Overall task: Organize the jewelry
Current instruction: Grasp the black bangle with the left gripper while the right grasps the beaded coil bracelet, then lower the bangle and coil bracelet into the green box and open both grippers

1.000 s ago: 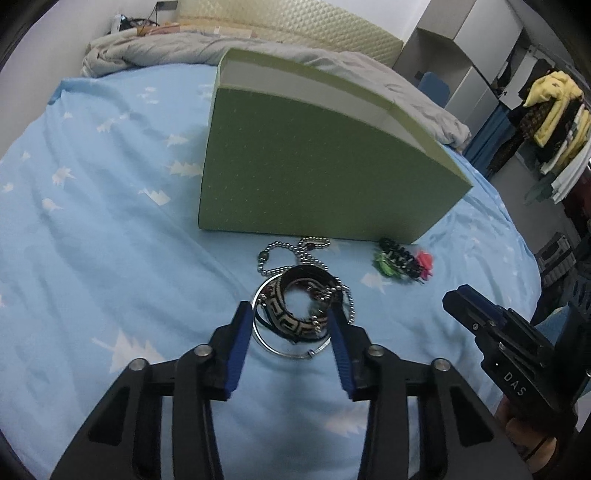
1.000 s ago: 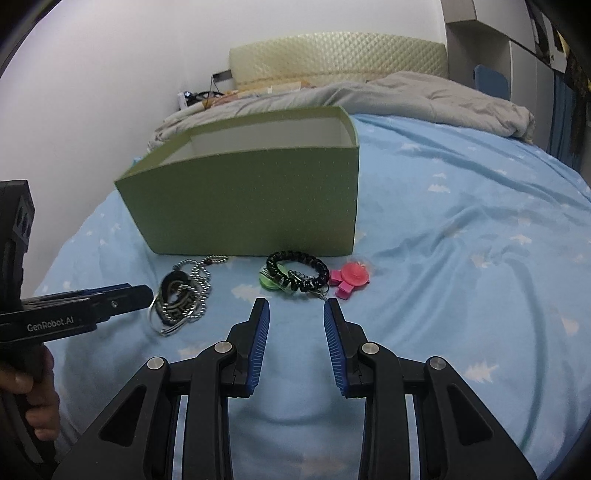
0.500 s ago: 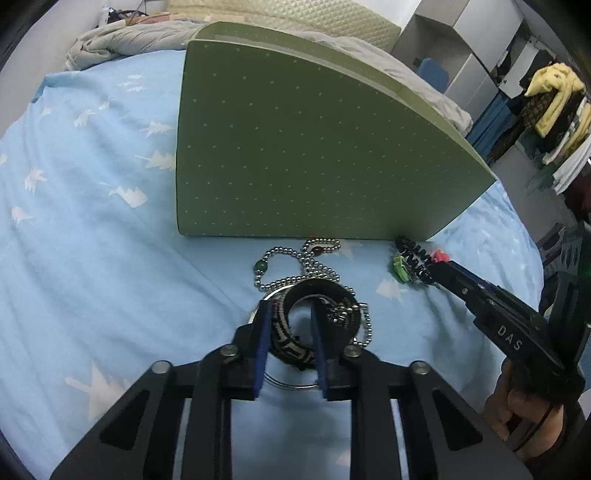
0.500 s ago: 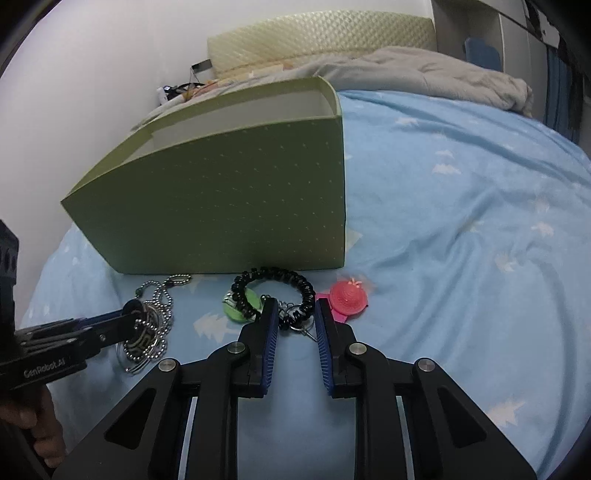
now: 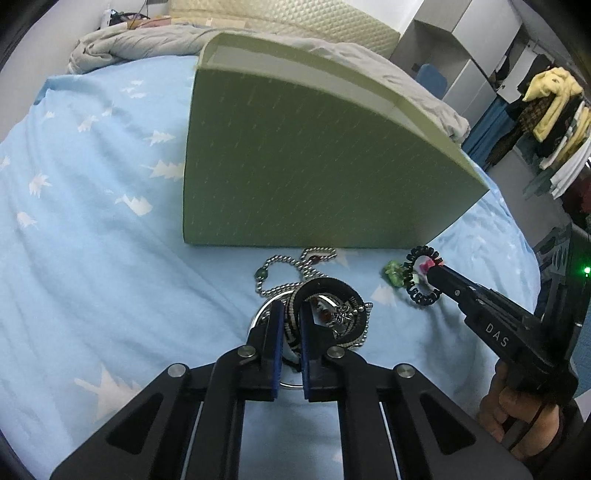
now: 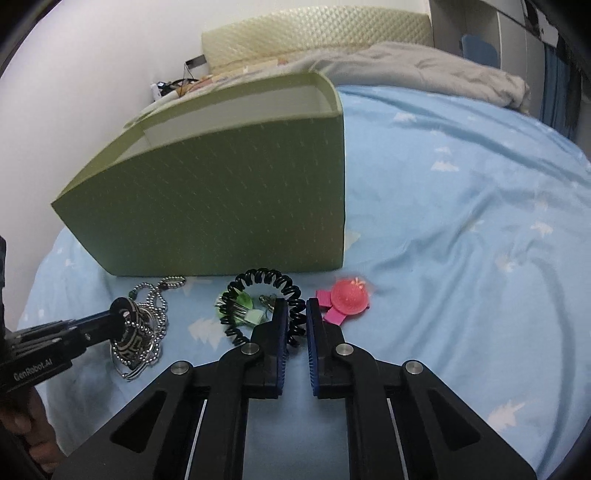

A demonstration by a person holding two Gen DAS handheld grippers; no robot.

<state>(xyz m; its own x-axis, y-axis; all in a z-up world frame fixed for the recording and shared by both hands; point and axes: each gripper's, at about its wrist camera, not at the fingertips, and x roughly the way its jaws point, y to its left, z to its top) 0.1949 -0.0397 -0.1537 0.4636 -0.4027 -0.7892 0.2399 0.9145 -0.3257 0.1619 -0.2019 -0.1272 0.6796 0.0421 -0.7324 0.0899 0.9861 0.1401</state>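
A green open box (image 5: 314,166) stands on the blue bedsheet; it also shows in the right wrist view (image 6: 221,195). In front of it lies a pile of bracelets, a silver hoop and a bead chain (image 5: 295,269). My left gripper (image 5: 291,321) is shut on the patterned black-and-beige bracelet (image 5: 291,332), which also shows in the right wrist view (image 6: 129,336). My right gripper (image 6: 295,317) is shut on the black coil bracelet (image 6: 266,280), which also shows in the left wrist view (image 5: 417,291). A green clip (image 6: 236,310) and a pink clip (image 6: 347,295) lie beside the coil.
A grey blanket (image 6: 424,62) is bunched at the head of the bed by a quilted headboard (image 5: 295,18). Clothes (image 5: 546,110) hang at the right, beyond the bed edge. The blue sheet (image 6: 480,221) stretches to the right of the box.
Both grippers moved forward and down to the jewelry and closed: the left on the patterned bracelet, the right on the black coil bracelet.
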